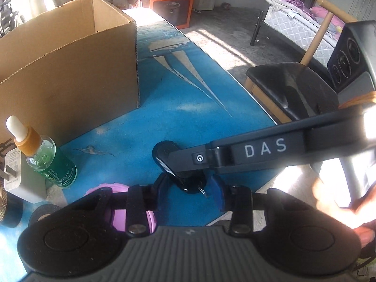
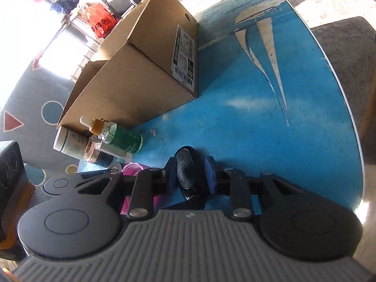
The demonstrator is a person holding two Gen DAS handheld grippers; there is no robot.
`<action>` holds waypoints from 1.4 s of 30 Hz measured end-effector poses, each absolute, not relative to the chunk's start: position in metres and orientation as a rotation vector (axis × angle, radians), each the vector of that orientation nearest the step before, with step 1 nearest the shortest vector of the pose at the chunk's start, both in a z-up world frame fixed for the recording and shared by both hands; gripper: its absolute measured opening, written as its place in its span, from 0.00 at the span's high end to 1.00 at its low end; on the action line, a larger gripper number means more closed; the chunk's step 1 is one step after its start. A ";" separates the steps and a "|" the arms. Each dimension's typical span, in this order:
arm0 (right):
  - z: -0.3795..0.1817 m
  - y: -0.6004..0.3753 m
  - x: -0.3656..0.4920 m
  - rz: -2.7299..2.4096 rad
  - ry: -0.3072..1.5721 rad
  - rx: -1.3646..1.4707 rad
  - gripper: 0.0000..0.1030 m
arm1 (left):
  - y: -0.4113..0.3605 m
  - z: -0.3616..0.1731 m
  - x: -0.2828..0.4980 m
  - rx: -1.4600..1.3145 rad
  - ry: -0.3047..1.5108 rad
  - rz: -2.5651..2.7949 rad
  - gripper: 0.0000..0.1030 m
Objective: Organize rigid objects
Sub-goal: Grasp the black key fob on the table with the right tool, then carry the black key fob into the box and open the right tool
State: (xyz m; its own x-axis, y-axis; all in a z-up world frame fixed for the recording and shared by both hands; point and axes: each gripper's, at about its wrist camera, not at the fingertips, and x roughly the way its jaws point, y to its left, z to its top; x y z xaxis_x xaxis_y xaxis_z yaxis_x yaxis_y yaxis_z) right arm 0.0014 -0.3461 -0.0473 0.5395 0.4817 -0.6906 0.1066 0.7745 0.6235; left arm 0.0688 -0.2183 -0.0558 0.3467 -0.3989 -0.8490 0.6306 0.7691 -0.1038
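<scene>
Key fob: a glossy black oval car key fob with small buttons [image 2: 185,176] lies flat on the blue sailboat-printed tabletop [image 2: 270,129], near its front edge.
Right gripper [image 2: 190,174]: spread apart, blue pads on either side of the fob, contact not discernible.
Left gripper [image 1: 190,188]: spread apart just behind the fob [image 1: 178,164], holding nothing; partly crossed by the right gripper's black finger.
Slip risk: the smooth rounded shell may squirt out if the pads close off-centre.
Collision risk: both grippers crowd one object.
Surroundings: a pink plastic cup [image 2: 131,166] sits just left; an open brown cardboard box [image 2: 141,75] stands farther back.
</scene>
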 end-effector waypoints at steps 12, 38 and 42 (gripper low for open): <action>-0.044 -0.348 0.003 0.320 0.938 0.719 0.78 | -0.222 -0.056 0.071 0.338 0.970 -0.612 0.72; 0.005 -0.331 -0.022 0.225 0.791 0.707 0.83 | -0.207 0.002 0.030 0.403 0.740 -0.671 0.76; 0.047 -0.318 -0.027 0.248 0.702 0.637 0.83 | -0.190 0.035 0.016 0.395 0.627 -0.646 0.75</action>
State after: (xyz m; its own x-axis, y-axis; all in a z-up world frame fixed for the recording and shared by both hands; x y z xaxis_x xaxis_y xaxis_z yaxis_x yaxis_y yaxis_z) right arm -0.0266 -0.3179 0.0467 0.7446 0.4165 -0.5217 -0.0039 0.7843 0.6204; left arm 0.0161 -0.1901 0.0353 0.6259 -0.4328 -0.6488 0.6614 0.7354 0.1474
